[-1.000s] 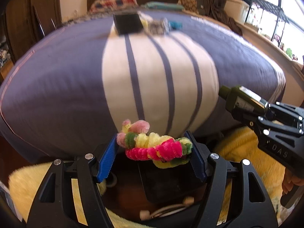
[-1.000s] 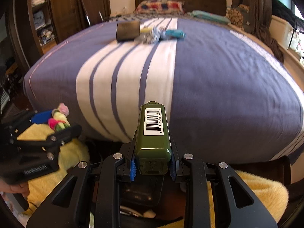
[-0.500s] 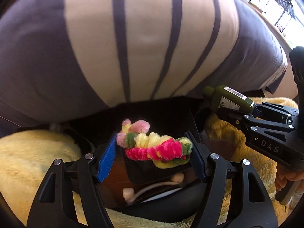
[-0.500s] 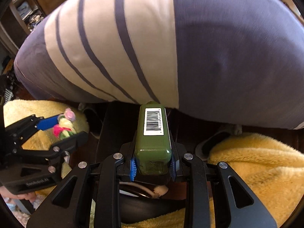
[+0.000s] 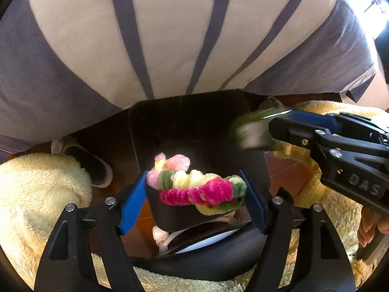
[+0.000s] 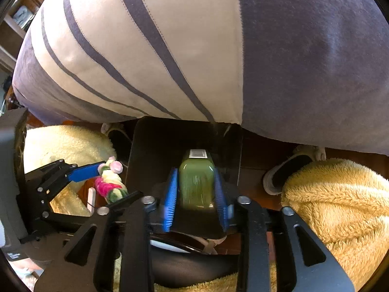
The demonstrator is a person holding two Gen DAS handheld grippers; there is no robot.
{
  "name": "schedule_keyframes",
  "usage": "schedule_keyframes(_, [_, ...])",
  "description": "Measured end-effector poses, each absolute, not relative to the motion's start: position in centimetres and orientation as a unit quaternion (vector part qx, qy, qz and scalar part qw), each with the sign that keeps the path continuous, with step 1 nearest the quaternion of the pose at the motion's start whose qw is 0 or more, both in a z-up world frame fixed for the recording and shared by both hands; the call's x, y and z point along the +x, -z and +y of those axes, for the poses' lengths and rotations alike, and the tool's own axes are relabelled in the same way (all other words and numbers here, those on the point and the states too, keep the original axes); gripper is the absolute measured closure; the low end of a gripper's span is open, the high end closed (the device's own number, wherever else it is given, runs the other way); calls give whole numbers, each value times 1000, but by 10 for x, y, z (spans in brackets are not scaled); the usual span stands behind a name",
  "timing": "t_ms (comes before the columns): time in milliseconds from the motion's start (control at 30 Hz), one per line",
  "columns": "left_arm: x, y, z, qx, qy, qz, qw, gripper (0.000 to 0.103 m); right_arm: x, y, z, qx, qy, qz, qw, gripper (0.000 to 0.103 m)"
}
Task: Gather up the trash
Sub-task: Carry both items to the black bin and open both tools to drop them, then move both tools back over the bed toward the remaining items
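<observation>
We are letting go of a green bottle (image 6: 196,182) over the black bin (image 6: 145,150) that stands on the floor against the foot of the bed. The bottle is sitting between the blue pads of our right gripper (image 6: 197,189), and the jaws are opening: there are slivers of gap on both sides and the bottle is smeared with motion, so we judge that it is already slipping down into the bin. In the left wrist view the same bottle (image 5: 252,133) is blurred at the bin's right edge.

Our left gripper (image 5: 197,194) is carrying a twist of fuzzy pipe cleaners (image 5: 194,185) in pink, yellow and green, and it is hanging above the near part of the bin (image 5: 189,116). Its jaws are opening too; the bundle is spanning the space between the pads, touching or nearly touching both, and we cannot tell whether it is caught or free.

Around the bin, a striped bedcover (image 5: 170,36) is filling the upper view, fluffy yellow fabric (image 6: 340,206) is lying on either side, and a slipper (image 5: 90,163) is resting on the floor to the left.

These two pieces are almost delivered. How much trash the bin is holding, and whether more is waiting on the bed, these views are not showing.
</observation>
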State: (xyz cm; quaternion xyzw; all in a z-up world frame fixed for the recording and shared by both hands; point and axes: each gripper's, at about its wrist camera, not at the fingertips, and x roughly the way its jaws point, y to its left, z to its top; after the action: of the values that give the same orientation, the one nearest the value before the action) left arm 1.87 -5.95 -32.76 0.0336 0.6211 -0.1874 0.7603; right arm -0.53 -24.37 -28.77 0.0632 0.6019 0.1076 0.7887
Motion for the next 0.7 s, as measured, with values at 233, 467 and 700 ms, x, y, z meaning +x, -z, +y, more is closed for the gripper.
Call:
schedule_keyframes(233, [19, 321, -56, 30, 185, 611, 769, 15, -8, 279, -250, 66, -91, 588, 801, 55])
schedule_keyframes(467, [16, 294, -54, 44, 177, 581, 793, 8, -13, 248, -263, 62, -67, 549, 831, 30])
schedule_keyframes(700, [13, 237, -39, 50, 151, 511, 845, 8, -23, 209, -272, 65, -51, 501, 862, 11])
